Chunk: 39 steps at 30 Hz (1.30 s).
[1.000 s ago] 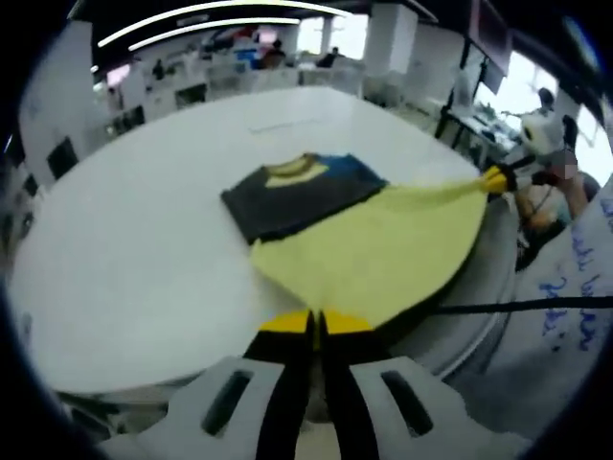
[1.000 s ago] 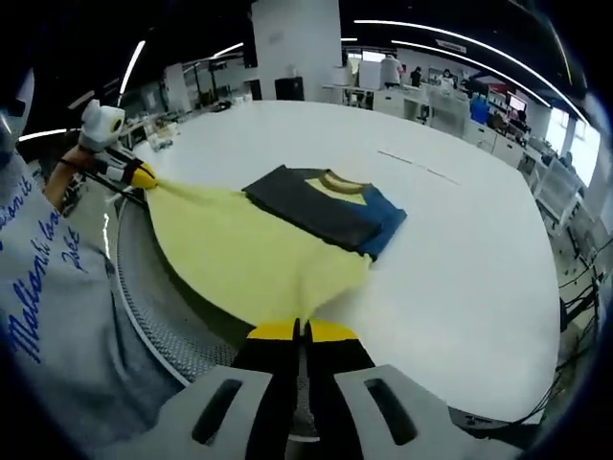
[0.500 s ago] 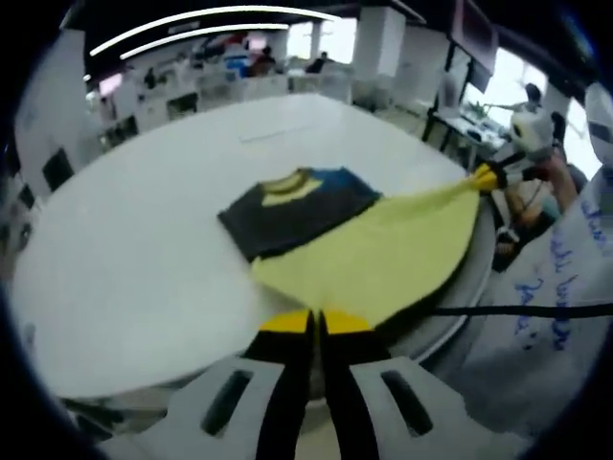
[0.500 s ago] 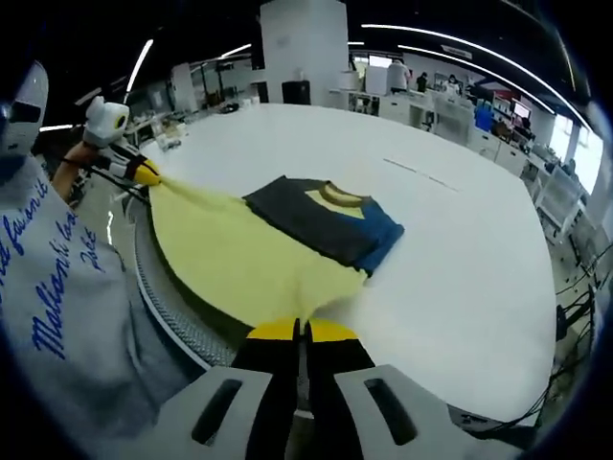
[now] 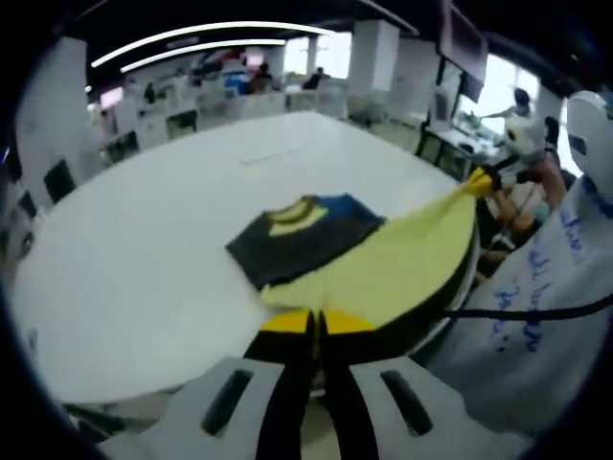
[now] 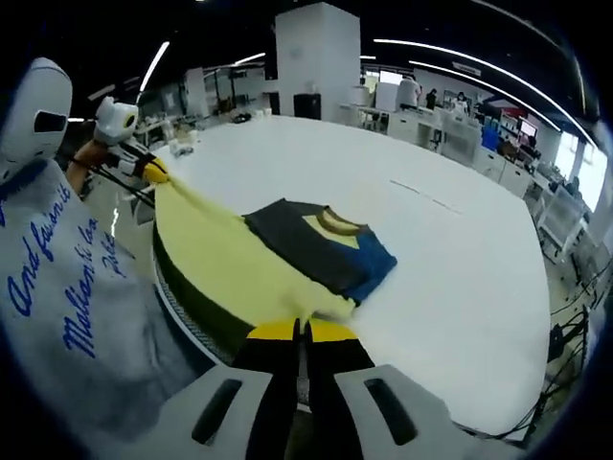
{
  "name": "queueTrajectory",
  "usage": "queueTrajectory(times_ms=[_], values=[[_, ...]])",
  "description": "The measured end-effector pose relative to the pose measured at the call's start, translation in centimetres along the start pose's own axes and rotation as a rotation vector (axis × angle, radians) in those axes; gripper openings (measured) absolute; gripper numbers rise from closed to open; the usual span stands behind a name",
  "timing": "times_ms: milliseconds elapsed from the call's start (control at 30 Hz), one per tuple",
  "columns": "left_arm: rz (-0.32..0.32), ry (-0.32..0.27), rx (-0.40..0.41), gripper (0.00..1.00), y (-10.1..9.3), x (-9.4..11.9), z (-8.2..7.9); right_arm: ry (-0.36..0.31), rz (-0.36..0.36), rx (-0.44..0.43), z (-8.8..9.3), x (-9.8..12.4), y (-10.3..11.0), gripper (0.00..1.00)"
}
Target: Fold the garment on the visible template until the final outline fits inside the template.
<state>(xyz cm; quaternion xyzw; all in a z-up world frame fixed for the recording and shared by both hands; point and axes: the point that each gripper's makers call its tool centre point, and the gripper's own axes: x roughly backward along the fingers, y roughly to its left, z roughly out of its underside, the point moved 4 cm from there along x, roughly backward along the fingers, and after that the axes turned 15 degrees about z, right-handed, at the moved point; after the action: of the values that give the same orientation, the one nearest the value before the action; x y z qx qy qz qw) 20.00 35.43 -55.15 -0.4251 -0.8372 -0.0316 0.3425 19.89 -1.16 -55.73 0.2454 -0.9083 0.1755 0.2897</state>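
Observation:
A T-shirt lies on the round white table. Its dark grey and blue top with a yellow neck rests flat, and its yellow lower part is lifted and stretched taut over the table's near edge. My left gripper is shut on one corner of the yellow hem. My right gripper holds the other corner at the right. In the right gripper view the shirt's top lies flat and the yellow part spans from my right gripper, shut on it, to the left gripper.
A faint thin line marks the table beyond the shirt, also visible as a line in the right gripper view. The person's grey shirt with blue writing stands at the table's near edge. Office desks and people are far behind.
Both grippers have lifted the yellow hem higher and drawn it taut over the table edge, so a dark shadowed underside now shows beneath it. The shirt's top has stayed flat.

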Motion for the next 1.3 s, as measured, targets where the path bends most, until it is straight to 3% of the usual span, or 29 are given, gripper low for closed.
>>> queueTrajectory(times_ms=[233, 533, 800, 1300], values=[[-0.004, -0.046, -0.012, 0.0, 0.1, 1.9, -1.0, -0.051, -0.014, 0.016, -1.5, 1.1, -0.3, 0.03], [0.011, -0.072, -0.033, 0.0, -0.4, 2.6, -1.7, -0.105, -0.033, 0.017, -2.8, 1.6, 0.0, 0.03], [-0.028, -0.048, -0.007, 0.0, 1.1, 2.2, -1.2, -0.104, -0.03, -0.004, -2.7, 1.1, -0.5, 0.03], [-0.007, -0.032, 0.0, 0.0, 2.5, 0.7, -1.5, -0.08, -0.023, -0.019, -2.7, -1.1, -1.2, 0.03]])
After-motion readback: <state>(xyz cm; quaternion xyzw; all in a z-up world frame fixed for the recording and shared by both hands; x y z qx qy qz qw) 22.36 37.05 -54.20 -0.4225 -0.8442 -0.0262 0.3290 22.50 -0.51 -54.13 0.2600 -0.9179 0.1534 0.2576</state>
